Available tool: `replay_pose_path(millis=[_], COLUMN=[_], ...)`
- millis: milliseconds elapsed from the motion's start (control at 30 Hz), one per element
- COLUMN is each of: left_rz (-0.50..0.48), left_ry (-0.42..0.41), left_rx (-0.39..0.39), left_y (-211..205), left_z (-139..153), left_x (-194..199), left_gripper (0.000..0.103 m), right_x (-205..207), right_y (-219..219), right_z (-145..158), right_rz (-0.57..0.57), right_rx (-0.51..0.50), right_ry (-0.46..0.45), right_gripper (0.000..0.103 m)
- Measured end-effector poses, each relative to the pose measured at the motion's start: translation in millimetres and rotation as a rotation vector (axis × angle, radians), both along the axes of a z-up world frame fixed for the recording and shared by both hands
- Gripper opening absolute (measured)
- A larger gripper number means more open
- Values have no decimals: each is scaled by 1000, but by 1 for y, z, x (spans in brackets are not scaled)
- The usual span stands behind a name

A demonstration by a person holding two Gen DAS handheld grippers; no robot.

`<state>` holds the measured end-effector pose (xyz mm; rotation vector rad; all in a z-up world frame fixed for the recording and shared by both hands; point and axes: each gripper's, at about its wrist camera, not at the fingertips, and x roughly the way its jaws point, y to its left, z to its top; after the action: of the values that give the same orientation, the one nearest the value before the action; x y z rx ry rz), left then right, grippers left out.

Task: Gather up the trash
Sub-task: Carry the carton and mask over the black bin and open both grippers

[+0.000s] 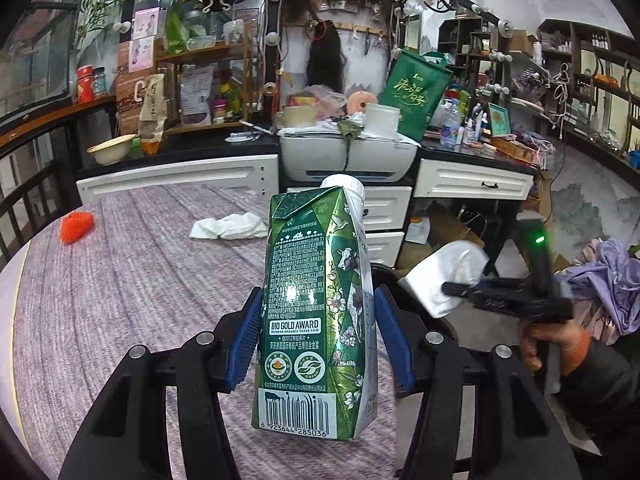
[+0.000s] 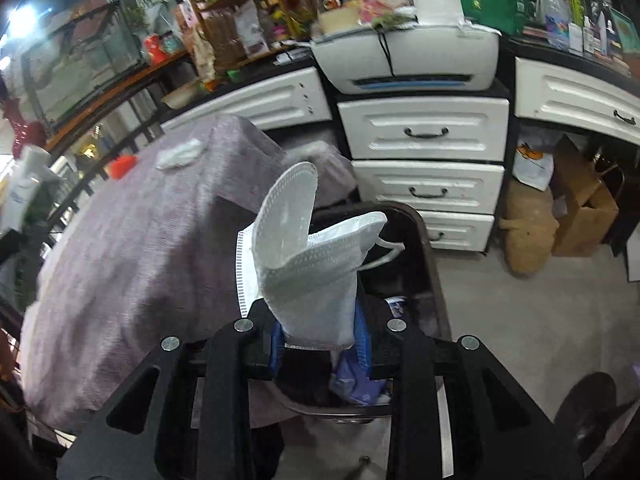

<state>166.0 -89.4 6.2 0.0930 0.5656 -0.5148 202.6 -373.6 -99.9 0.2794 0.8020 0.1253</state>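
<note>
Right wrist view: right gripper (image 2: pixel 320 344) pinching a white face mask (image 2: pixel 308 264) above the dark bin (image 2: pixel 420 248), release next; left gripper (image 1: pixel 316 336) clamping the green carton (image 1: pixel 316 312) over the table's bin-side edge.

On the green milk carton (image 1: pixel 316 312) in front of you, a white-framed label reads "BIO GOLD AWARD", with "GERMAN ORGANIC TRADE FAIR" beneath it. Two round seals below read "ORGANIC" and "COFCC". Under the barcode at the carton's foot stand the digits 6 923644 285036. The carton's dense Chinese print is too small to read.
</note>
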Motion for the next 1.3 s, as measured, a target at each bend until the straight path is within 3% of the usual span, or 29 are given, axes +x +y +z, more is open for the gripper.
replay_pose_path(millis=[400,433,533,600,867,1167,1300], left_rz=[-28,-30,-37,-39,-73,-144,-185], left_ry=[-2,-5,-4,-4,0,27,37], left_rx=[-24,-24,-27,-28,-38,-67,-55], left_y=[-22,-23,-26,-29,-44,-79,-104], left_z=[2,2,3,3,2,-3,-11], left_x=[-1,-2,-3,-3,-5,-10,-13], left_gripper=[55,55,55,55,55,55,55], right_x=[53,57,65,66,42,-7,-28], right_y=[1,2,4,4,-6,-33,-43], right_z=[-81,-86,-96,-100,-91,-59,-46], right_rz=[-50,-53,-77,-82,-100,-165,-191], right_rx=[-15,-22,-64,-69,-38,-11,-43], right_ry=[197,208,231,232,221,146,105], right_gripper=[30,33,59,66,71,75,76])
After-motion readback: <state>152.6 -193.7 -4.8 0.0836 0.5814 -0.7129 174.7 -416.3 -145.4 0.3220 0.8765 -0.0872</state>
